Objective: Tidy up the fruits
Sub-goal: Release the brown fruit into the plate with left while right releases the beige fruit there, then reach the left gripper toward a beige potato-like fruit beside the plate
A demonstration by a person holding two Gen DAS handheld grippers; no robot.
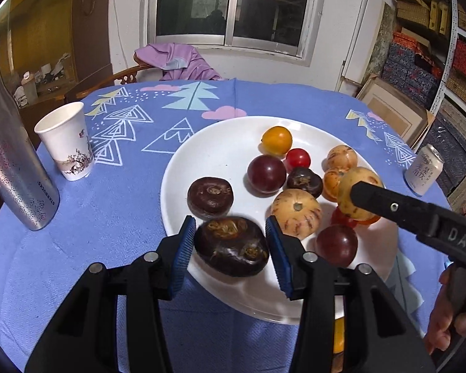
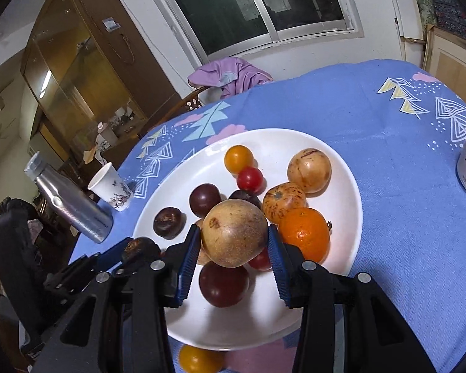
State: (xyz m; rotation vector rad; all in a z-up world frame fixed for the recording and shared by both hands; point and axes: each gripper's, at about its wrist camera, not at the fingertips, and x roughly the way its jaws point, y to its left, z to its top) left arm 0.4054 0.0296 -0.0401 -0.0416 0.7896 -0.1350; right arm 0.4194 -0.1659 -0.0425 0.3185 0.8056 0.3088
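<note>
Both claws gripping fruit over the plate (image 1: 183, 168).

Left claw (image 1: 231, 245), lower center of frame, is pinching a dark chestnut (image 1: 231, 248) w/ both pads touching, at plate's near rim. Right claw (image 2: 234, 242) is clamping a tan melon (image 2: 234, 233), mid-frame, above a plum (image 2: 223, 284) & beside the orange (image 2: 304, 236). Other fruits sitting on plate.

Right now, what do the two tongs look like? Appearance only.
Both match: matte black plastic bodies, silver round pivot bolts, blue ribbed pads on the fingertips. The left tongs and right tongs look identical. The right one's side shows white raised letters "DAS". A bare hand grips its handle. No cables visible.
</note>
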